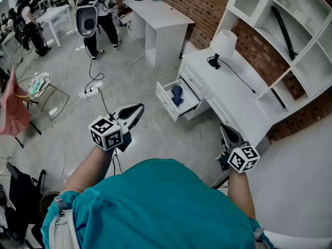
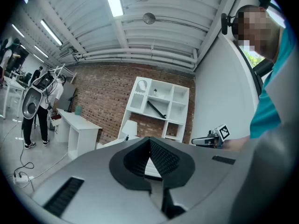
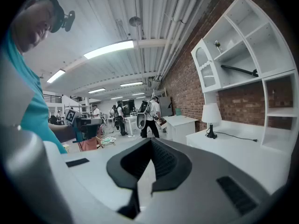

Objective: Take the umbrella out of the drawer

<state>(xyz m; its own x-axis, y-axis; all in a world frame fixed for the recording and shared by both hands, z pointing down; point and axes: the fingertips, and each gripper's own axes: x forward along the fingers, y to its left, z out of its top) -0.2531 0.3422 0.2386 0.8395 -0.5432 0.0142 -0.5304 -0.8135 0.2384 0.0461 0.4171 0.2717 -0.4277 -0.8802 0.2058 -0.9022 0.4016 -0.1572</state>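
In the head view the white desk's (image 1: 236,90) top drawer (image 1: 167,104) stands pulled out, and a dark blue folded umbrella (image 1: 177,95) lies inside it. My left gripper (image 1: 138,109) hovers over the floor to the left of the drawer, level, its jaws shut on nothing. My right gripper (image 1: 223,129) is near the desk's front edge, right of the drawer, and its jaws look shut and empty too. The left gripper view shows the left gripper (image 2: 150,141) aimed at the desk and shelf unit. In the right gripper view the right gripper (image 3: 150,141) has the desk top to its right.
A white lamp (image 1: 224,43) with a black cable stands on the desk. A long black umbrella (image 1: 285,31) leans in the shelf unit above. A second white desk (image 1: 163,19) stands beyond. Cables and a power strip (image 1: 92,92) lie on the floor; people stand at the back left.
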